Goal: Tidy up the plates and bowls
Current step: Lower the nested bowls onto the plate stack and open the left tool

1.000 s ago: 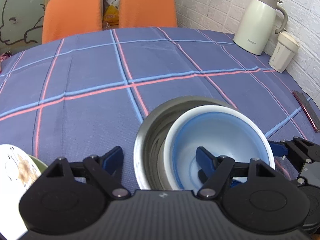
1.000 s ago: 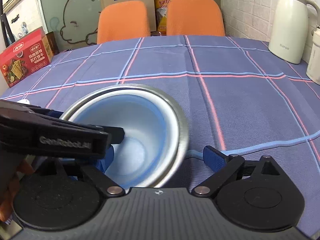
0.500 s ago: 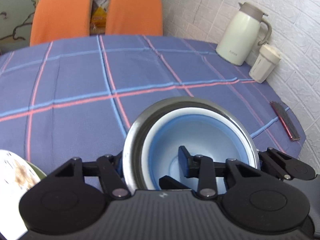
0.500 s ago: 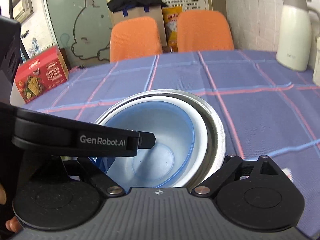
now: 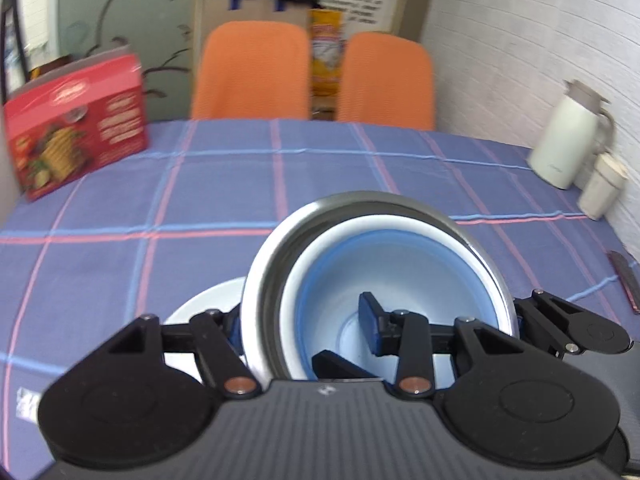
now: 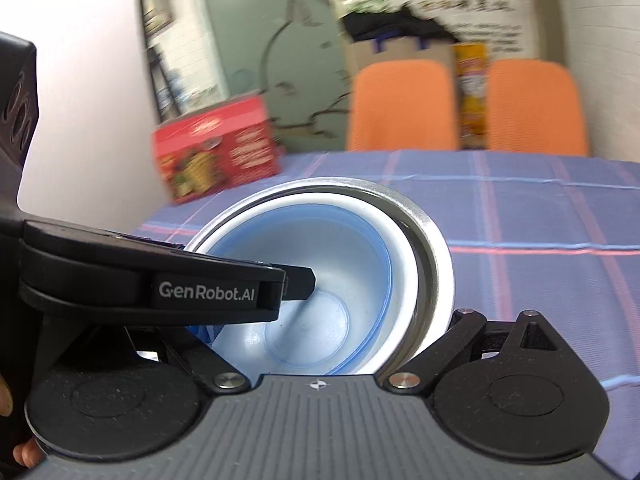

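Observation:
A steel bowl (image 5: 280, 248) with a white-and-blue bowl (image 5: 420, 264) nested inside hangs tilted above the table, held from both sides. My left gripper (image 5: 302, 318) is shut on the stack's left wall, one finger outside the steel and one inside the blue bowl. My right gripper (image 6: 328, 326) is shut on the opposite wall, with its right finger (image 6: 460, 320) against the steel rim (image 6: 432, 240); its other finger is hidden behind the left gripper's body (image 6: 160, 280). A white plate (image 5: 208, 300) lies on the cloth under the stack's left edge.
A red snack box (image 5: 76, 132) stands at the table's far left. A cream thermos (image 5: 568, 148) and a small cup (image 5: 602, 188) stand by the brick wall on the right. A dark flat object (image 5: 626, 280) lies near the right edge. Two orange chairs (image 5: 252, 72) face the far side.
Both grippers went from open to shut on the nested bowls' walls. The stack has since risen and swung left, so the white plate and red box now show.

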Action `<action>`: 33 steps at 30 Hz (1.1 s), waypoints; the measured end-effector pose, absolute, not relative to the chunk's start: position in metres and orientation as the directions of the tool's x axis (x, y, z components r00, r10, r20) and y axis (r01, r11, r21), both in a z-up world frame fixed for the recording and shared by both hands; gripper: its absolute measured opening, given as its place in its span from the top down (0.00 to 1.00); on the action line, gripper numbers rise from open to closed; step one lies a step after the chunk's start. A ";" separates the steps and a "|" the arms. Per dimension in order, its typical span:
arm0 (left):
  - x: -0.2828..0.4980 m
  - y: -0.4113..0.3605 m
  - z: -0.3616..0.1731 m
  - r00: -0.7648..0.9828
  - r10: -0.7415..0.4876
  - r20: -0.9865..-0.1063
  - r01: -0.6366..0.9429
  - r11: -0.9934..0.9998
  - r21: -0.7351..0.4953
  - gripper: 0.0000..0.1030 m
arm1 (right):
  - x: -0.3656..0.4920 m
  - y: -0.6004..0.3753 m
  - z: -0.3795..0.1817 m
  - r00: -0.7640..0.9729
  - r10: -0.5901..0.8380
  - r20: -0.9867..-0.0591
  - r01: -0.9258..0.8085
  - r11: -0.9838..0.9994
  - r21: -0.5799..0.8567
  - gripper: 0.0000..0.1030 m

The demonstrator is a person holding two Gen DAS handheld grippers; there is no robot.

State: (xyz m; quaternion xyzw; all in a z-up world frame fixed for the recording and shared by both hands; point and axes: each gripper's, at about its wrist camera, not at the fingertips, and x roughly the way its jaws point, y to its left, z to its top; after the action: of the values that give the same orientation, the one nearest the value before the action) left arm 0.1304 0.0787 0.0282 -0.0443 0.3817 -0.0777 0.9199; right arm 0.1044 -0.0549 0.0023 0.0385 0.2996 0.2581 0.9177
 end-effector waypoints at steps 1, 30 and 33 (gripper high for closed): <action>0.128 0.089 0.024 0.691 -0.166 -0.703 0.088 0.985 -0.147 0.63 | 0.103 -0.046 -0.001 0.670 0.509 -0.541 -0.465 0.855 0.229 0.20; 0.114 0.146 0.028 0.796 -0.128 -0.592 0.016 0.982 -0.190 0.27 | 0.095 -0.051 0.004 0.744 0.442 -0.501 -0.388 0.896 0.216 0.21; 0.111 0.139 0.037 0.805 -0.140 -0.576 0.030 0.980 -0.196 0.27 | 0.096 -0.070 0.002 0.750 0.432 -0.500 -0.352 0.902 0.252 0.21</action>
State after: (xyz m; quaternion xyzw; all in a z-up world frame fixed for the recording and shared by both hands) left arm 0.1111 0.1388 0.0371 -0.0889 0.3087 -0.0451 0.9459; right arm 0.0962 -0.0699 0.0025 0.0710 0.2840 0.2102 0.9328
